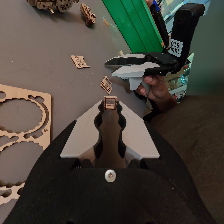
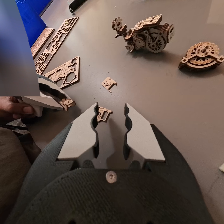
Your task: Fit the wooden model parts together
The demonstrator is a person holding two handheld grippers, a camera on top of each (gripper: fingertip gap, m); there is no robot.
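Left gripper [image 1: 110, 105] pinching small wooden frame piece [image 1: 110, 103] at 12 o'clock; right gripper [image 2: 110, 109] agape, empty.

A hobby or demonstration bench inside a larger public hall, by the look of it. The grey worktop [image 2: 157, 97] carries only model-making goods: punched-out plywood sheets [image 2: 63, 40] lie far ahead and to the left of the right claw [image 2: 110, 106], a half-built wooden motorcycle model [image 2: 145, 36] stands well ahead of it, and a geared wheel assembly [image 2: 200, 57] sits ahead to its right. Small loose cut-out cards [image 2: 109, 83] lie between. Beyond the worktop's edge, past the left claw [image 1: 110, 103], a green panel [image 1: 133, 24] rises, and behind it are glass-fronted, brightly lit shelves [image 1: 179, 83], much like shop displays, though too blurred to identify.
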